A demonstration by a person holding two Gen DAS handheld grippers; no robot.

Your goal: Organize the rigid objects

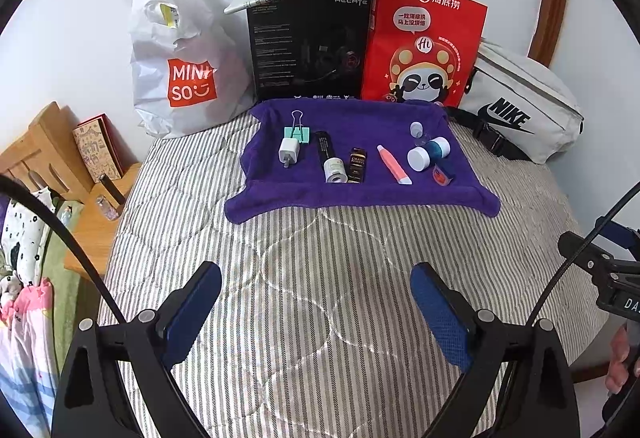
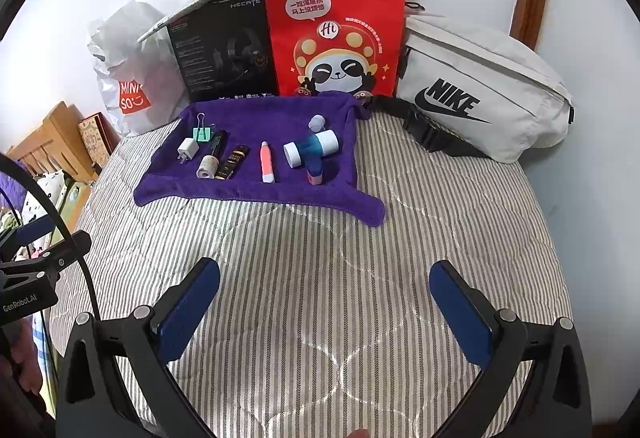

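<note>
Both my grippers wide apart, holding nothing.
Readable: MINISO bag (image 1: 180, 58), HECATE box (image 1: 308, 46), NIKE pouch (image 1: 520, 106), left gripper (image 1: 316, 302), right gripper (image 2: 324, 302).

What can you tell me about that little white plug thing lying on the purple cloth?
The white charger plug is a small, boxy cube of smooth, glossy plastic with rounded edges. Two metal prongs stick out of one end, pointing toward the near edge of the purple towel. It lies flat on that towel at the left end of the row of items. A mint-green binder clip sits just behind it, touching or nearly so; a black tube lies apart to its right. Nothing is gripping it.
</note>
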